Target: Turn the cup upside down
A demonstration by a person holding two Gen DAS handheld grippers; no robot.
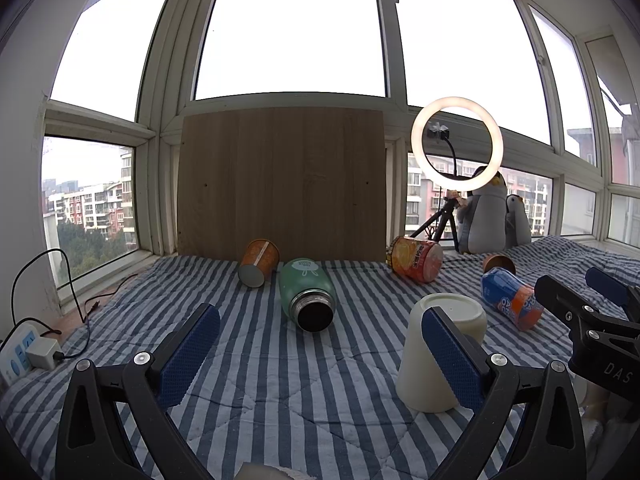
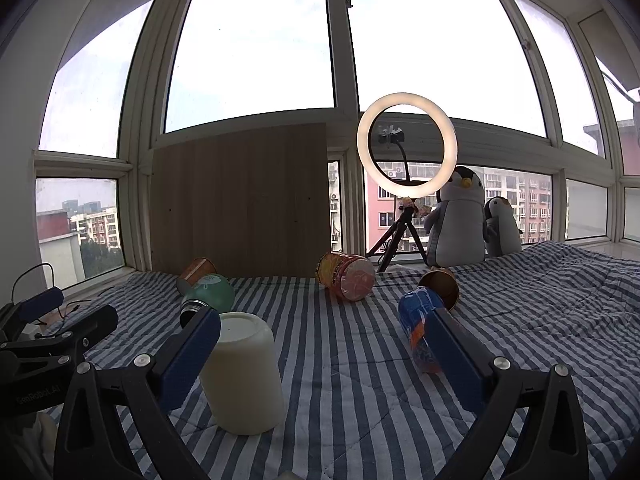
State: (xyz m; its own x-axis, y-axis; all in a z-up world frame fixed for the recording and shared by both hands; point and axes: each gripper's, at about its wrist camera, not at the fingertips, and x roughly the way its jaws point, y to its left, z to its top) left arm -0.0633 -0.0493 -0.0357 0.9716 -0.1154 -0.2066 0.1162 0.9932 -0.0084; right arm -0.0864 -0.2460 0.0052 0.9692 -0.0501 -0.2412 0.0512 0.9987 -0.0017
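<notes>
Two tools showing, each with jaws spread wide and gripping nothing.

Covering the whole surface: striped quilt (image 1: 280,400), blue and white. Leaning upright against the window at the far edge: wooden board (image 1: 282,184). Standing right of the board: lit ring light (image 1: 457,144) on a tripod, with two plush penguins (image 2: 460,216) sitting just beside it.

Hovering low over the quilt: left tool (image 1: 320,356), blue pads facing inward, bare quilt lying between them. Hovering likewise: right tool (image 2: 320,356), also spread wide over bare quilt, its tip visible at the right edge of the left wrist view.

Standing mouth-down, base up, near the front of the quilt: cream cup (image 1: 442,352). Sitting just behind the left tool's right finger and, in the right wrist view, just behind the right tool's left finger (image 2: 188,360); contact with either finger not determinable.

Lying on its side farther back, open mouth facing the cameras: green flask (image 1: 308,292). Lying tipped just behind the flask: orange paper cup (image 1: 258,262). Lying on their sides to the right: orange-labelled can (image 1: 416,259), blue and orange bottle (image 1: 512,298), small brown cup (image 1: 499,263).

Resting at the left edge: white power strip (image 1: 24,356) with a plugged adapter and black cable.
</notes>
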